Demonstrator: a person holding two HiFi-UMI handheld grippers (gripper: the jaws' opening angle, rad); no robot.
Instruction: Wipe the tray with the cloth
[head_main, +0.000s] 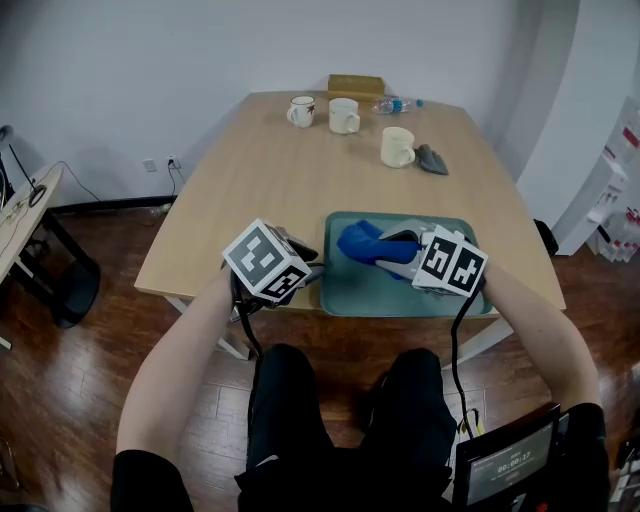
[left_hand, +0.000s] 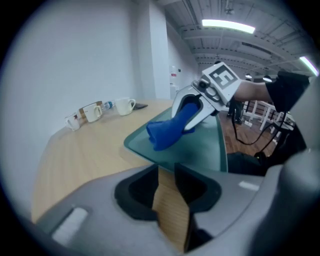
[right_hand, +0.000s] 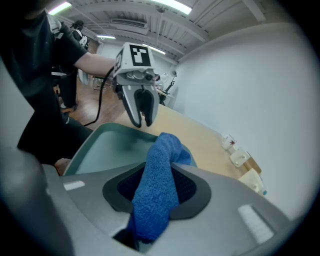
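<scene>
Head view first: the wiping looks properly under way but I wouldn't call it finished. The right gripper is clamped on the blue cloth, and the right gripper view shows the terry bunched up tight between both pads. The loose end of the cloth hangs down onto the far-left part of the teal tray, which sits at the near edge of the table.

The left gripper is parked at the tray's near-left corner. Its jaws are only a sliver apart with nothing in them; its own view shows bare wood through the gap and the tray corner right at the tips. I can't tell if it's actually touching the rim.

No crumbs, spills or wipe streaks show up on the tray, so there's no telling how much has been covered. My guess is the near and right-hand stretches are left to do, since the cloth sits far-left.

The table is light wood and mostly bare. At the far end are three mugs, a plastic water bottle, a small box and a dark grey item beside the nearest mug. Otherwise the room has white walls, a dark wood floor and another desk off to the left.
</scene>
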